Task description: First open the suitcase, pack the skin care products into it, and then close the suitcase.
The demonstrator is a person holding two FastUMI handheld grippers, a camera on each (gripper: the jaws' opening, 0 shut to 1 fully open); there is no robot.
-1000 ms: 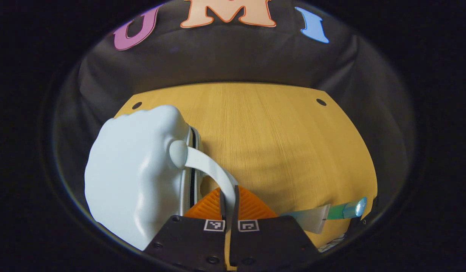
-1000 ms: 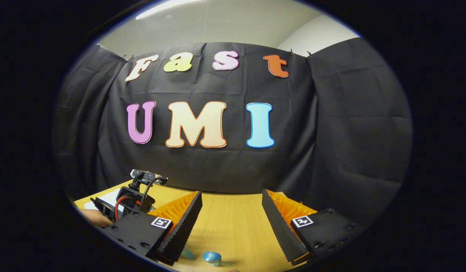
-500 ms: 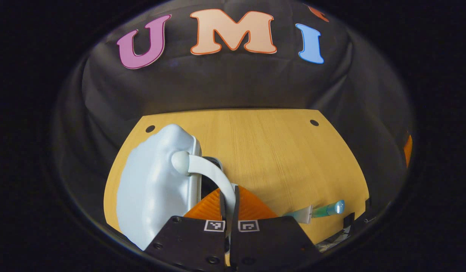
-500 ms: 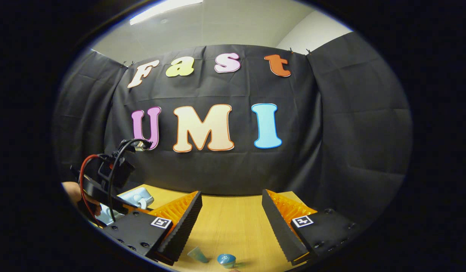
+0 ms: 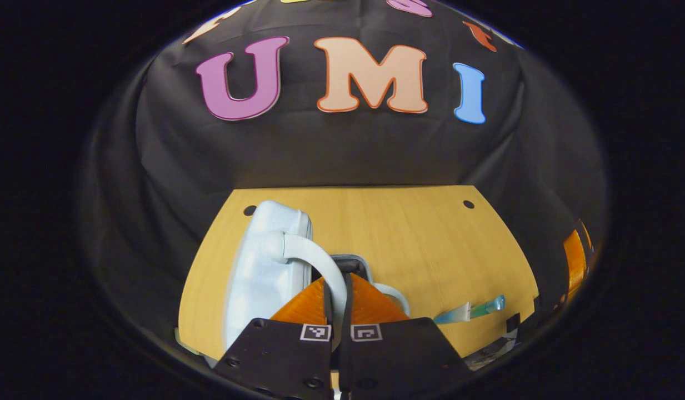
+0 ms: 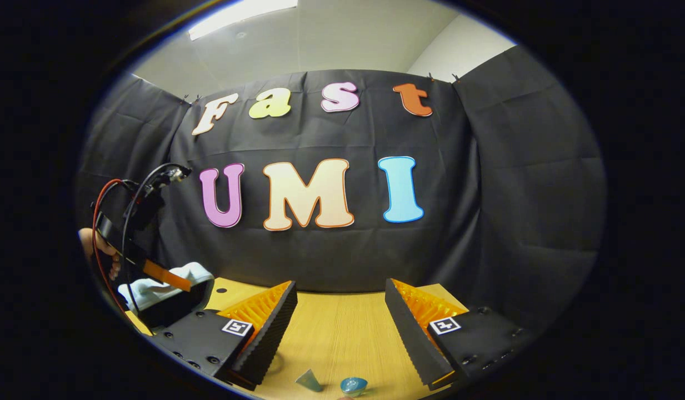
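1. Suitcase [image 5: 264, 266]: pale blue hard shell on the left part of the wooden table [image 5: 409, 233], lid raised steeply, dark interior showing in the gap just right of it.
2. Handle [image 5: 320, 266]: curved strap on the lid, running down between the fingers of the left gripper [image 5: 338, 303], pinched tight there.
3. Skin care tube [image 5: 469, 311]: lying flat at the near right of the table, well apart from the suitcase, not yet packed.
4. Right gripper [image 6: 340, 322]: spread wide, empty, above two small blue-green items at the table's near edge.
5. Risk: smooth strap slipping from the pinch, dropping the lid shut; equally, over-swinging the lid, tipping the light case.
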